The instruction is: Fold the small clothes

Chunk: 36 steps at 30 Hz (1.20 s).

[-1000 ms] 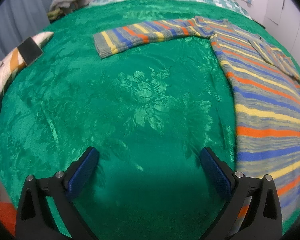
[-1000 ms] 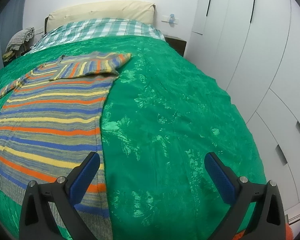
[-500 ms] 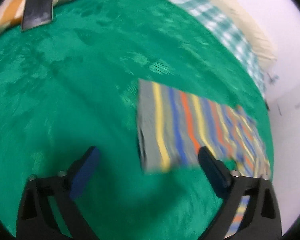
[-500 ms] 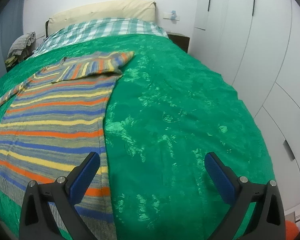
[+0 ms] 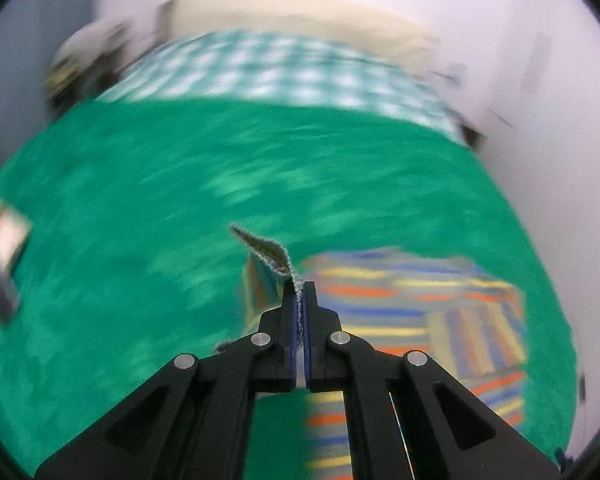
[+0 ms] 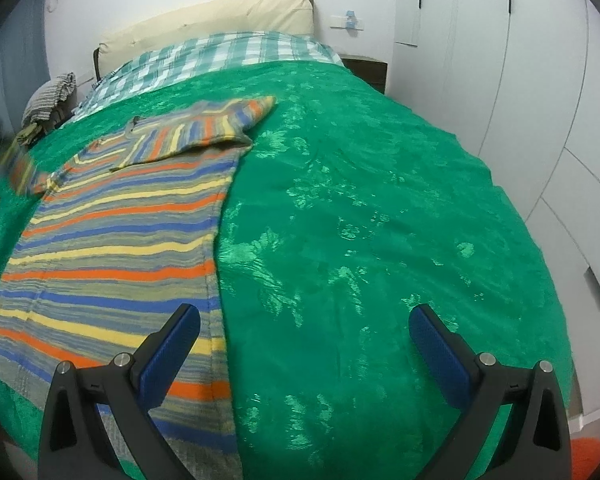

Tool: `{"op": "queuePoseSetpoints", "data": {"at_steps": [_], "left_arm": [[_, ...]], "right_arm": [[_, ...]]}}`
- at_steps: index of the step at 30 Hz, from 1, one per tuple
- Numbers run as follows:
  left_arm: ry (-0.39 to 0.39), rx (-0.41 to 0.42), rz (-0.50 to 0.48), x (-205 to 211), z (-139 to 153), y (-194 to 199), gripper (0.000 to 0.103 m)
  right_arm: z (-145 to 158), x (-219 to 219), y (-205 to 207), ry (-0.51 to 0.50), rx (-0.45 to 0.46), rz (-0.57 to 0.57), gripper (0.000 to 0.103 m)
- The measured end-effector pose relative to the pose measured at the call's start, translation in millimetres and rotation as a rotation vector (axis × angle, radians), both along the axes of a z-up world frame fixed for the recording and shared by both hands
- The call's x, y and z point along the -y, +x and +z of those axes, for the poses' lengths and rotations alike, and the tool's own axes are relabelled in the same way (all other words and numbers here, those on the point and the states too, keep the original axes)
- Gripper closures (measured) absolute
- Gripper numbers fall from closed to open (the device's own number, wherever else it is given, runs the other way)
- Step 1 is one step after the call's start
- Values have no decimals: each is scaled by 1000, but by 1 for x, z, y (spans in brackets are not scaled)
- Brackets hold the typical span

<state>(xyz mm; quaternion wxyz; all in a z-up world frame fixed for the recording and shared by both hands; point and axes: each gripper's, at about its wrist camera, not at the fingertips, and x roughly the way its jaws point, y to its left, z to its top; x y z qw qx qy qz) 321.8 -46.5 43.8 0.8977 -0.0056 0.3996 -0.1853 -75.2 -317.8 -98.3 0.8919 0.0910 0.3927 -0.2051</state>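
A striped knit sweater [image 6: 116, 240] in grey, blue, orange and yellow lies flat on the green bedspread [image 6: 360, 208]. Its right sleeve [image 6: 204, 132] is folded across the chest. My left gripper [image 5: 299, 292] is shut on the cuff of the left sleeve [image 5: 272, 256] and holds it lifted above the sweater's body [image 5: 412, 312]; that view is blurred. My right gripper [image 6: 300, 340] is open and empty, low over the bedspread beside the sweater's right edge near the hem.
A checked sheet [image 6: 220, 56] and a cream pillow [image 6: 204, 24] lie at the head of the bed. A pile of cloth [image 6: 48, 96] sits at the far left. White wardrobe doors [image 6: 520, 80] stand to the right. A patterned object [image 5: 0, 256] lies at the left.
My left gripper swung over to the left sleeve's cuff, shut on it and lifted it toward the sweater's body. My right gripper stayed open and barely shifted.
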Motion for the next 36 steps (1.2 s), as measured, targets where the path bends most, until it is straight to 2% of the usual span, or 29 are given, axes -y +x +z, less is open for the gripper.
{"op": "queuePoseSetpoints", "data": {"at_steps": [3,6,7,8,9,10,11,14,16,19,23,28,31,34,36], "left_arm": [[-12,21,-116,74,4,-11,103],[-1,42,-192,145,-19,-29,98],[16,29,-208,164,-32,-34,82],[60,-14,-219,180,-50,-40,42],[98,-47,-218,189,-62,-49,29],[119,-60,-220,194,-76,-61,25],[122,-63,-231,193,-85,-74,24],[140,-101,-279,170,-107,-124,24],[150,-86,-273,145,-111,-155,22],[133,-56,-195,85,-109,-199,10],[112,-53,-33,-1,-103,-232,8],[93,4,179,-81,-97,-235,5],[94,-5,221,-97,-112,-225,5],[132,2,228,-106,-137,-220,5],[149,-30,228,-111,-156,-212,5]], "right_arm": [[1,1,-2,14,6,-6,1],[1,5,-4,21,13,-21,1],[1,6,-5,24,12,-27,1],[1,7,-5,27,12,-34,1],[1,9,-6,30,13,-39,1],[2,10,-6,32,15,-48,1],[2,11,-7,34,17,-52,1],[3,14,-9,47,28,-63,1],[3,15,-8,56,29,-63,1],[3,15,-6,60,32,-56,1],[5,15,-7,50,40,-64,1],[6,15,-10,25,38,-93,1],[2,16,-10,12,22,-114,1],[-1,16,-10,6,4,-129,1],[-4,16,-11,-1,-9,-139,1]]}}
